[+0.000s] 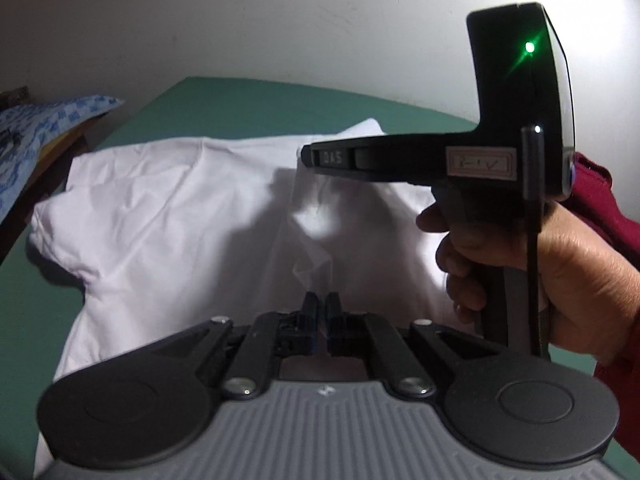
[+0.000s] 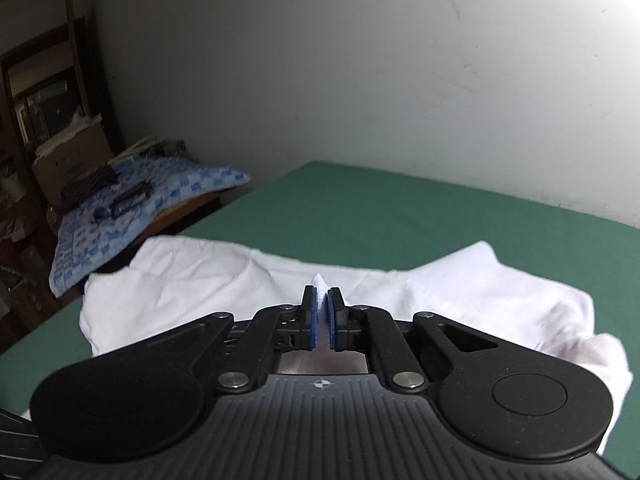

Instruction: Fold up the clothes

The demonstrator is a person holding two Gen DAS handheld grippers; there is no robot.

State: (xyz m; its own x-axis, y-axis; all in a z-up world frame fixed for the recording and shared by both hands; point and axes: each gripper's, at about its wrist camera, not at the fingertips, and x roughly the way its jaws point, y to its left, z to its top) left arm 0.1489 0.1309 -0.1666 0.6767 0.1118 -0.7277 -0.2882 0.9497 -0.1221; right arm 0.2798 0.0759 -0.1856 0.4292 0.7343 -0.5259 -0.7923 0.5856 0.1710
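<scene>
A white shirt [image 1: 160,208] [image 2: 200,280] lies spread on a green surface [image 1: 280,100] [image 2: 400,208], its sleeves out to both sides. My left gripper [image 1: 322,304] is shut, and a thin raised fold of the shirt runs up from its fingertips. In the right wrist view my right gripper [image 2: 321,296] pinches a small peak of white cloth between its blue pads [image 2: 329,316]. The left wrist view shows that right gripper [image 1: 306,156] from the side, above the shirt's middle, held by a hand [image 1: 560,272] in a red sleeve [image 1: 600,200].
A blue patterned cloth [image 1: 40,128] [image 2: 140,208] covers a low stand left of the green surface, with dark items on it. Behind it stands a cardboard box [image 2: 72,160]. A pale wall [image 2: 360,80] runs along the far edge.
</scene>
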